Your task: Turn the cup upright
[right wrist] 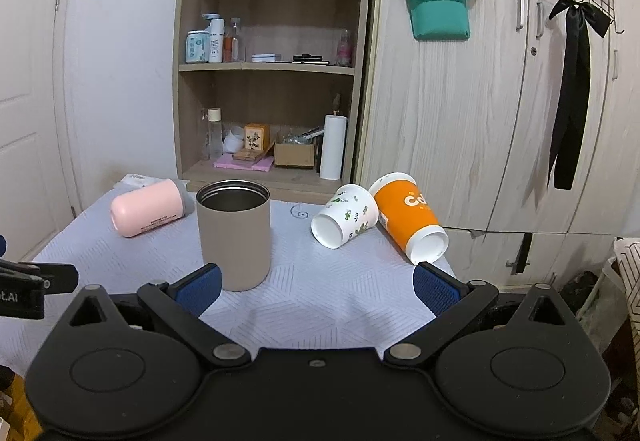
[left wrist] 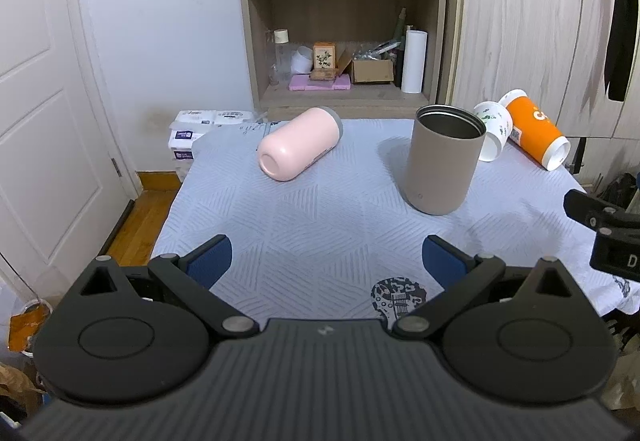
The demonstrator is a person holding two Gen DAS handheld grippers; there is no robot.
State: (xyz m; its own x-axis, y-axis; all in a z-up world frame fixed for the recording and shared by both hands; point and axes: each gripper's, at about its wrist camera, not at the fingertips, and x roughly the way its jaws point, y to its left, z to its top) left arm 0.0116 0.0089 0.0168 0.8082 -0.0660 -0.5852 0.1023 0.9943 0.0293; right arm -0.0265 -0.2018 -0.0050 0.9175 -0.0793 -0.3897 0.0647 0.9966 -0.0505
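A taupe metal-lined cup point(left wrist: 442, 159) stands upright, mouth up, on the cloth-covered table point(left wrist: 320, 225); it also shows in the right wrist view point(right wrist: 235, 235). A pink cup point(left wrist: 298, 143) lies on its side at the back left, also seen in the right wrist view point(right wrist: 146, 207). A white leaf-print paper cup point(right wrist: 346, 215) and an orange paper cup point(right wrist: 412, 219) lie on their sides at the back right. My left gripper point(left wrist: 328, 261) is open and empty, short of the cups. My right gripper point(right wrist: 316, 287) is open and empty, its left finger just in front of the taupe cup.
An open wooden shelf unit point(right wrist: 272, 81) with bottles, boxes and a paper roll stands behind the table. Wooden wardrobe doors point(right wrist: 500, 101) are to the right, a white door point(left wrist: 36, 101) to the left. Tissue packs point(left wrist: 192, 133) sit beyond the table's back left corner.
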